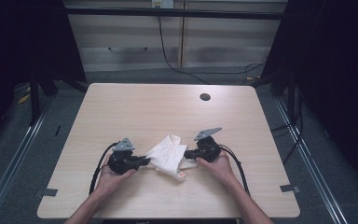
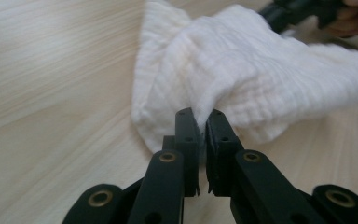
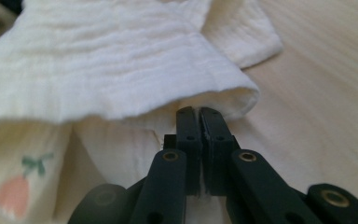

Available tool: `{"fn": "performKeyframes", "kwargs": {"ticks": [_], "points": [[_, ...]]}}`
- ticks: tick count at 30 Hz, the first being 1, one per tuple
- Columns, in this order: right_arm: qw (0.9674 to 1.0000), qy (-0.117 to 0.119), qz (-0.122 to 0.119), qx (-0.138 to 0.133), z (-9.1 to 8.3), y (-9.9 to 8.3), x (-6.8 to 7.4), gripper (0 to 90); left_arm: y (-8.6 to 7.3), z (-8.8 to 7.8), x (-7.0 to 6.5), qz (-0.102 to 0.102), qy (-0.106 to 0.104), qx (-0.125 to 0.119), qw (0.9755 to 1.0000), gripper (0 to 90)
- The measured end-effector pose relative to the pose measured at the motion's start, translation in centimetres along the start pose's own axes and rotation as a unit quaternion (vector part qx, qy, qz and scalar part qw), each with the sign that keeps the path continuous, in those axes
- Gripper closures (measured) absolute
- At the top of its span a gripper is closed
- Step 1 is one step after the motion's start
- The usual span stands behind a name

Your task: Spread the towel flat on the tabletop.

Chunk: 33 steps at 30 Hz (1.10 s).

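A white muslin cloth (image 1: 168, 156) lies bunched on the wooden table (image 1: 135, 109), between the two hands. My left gripper (image 1: 144, 162) is at its left edge; in the left gripper view the jaws are closed on a fold of the cloth (image 2: 242, 84) at their tips (image 2: 202, 116). My right gripper (image 1: 189, 154) holds the right edge; in the right gripper view its jaws (image 3: 200, 114) pinch the cloth (image 3: 112, 70) under a raised fold. A small pink fruit print (image 3: 14, 193) shows on the cloth's lower layer.
A round cable hole (image 1: 205, 97) sits at the table's far right. Black frame posts and cables stand on the floor around the table, with cabinets behind it.
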State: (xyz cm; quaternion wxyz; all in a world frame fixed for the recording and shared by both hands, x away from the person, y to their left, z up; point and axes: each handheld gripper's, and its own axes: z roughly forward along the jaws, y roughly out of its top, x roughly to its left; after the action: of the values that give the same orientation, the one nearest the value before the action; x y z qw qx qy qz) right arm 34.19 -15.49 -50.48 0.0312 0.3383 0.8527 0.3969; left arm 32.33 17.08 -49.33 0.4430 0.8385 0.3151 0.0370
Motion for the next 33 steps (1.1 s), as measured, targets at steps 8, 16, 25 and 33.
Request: {"fn": "performKeyframes", "kwargs": {"ticks": [8,16,25,33], "points": [[0.9984,0.04,-0.035,0.019,0.1,-0.7,3.6,87.2,0.3,0.2,2.1,-0.023,0.014,-0.012,0.9996,83.4],[0.9984,0.047,-0.031,0.009,0.2,-1.0,3.8,87.2,0.1,-0.2,2.4,-0.044,0.003,-0.02,0.9988,68.1],[0.9993,0.027,-0.025,0.01,-0.2,-1.2,3.5,87.2,-0.1,-4.6,-0.1,-0.033,0.0,-0.061,0.9976,56.6],[0.9993,0.021,-0.028,0.01,-0.3,-1.2,3.6,87.2,-2.6,-2.5,-4.3,0.023,-0.08,0.006,0.9965,70.8]]}}
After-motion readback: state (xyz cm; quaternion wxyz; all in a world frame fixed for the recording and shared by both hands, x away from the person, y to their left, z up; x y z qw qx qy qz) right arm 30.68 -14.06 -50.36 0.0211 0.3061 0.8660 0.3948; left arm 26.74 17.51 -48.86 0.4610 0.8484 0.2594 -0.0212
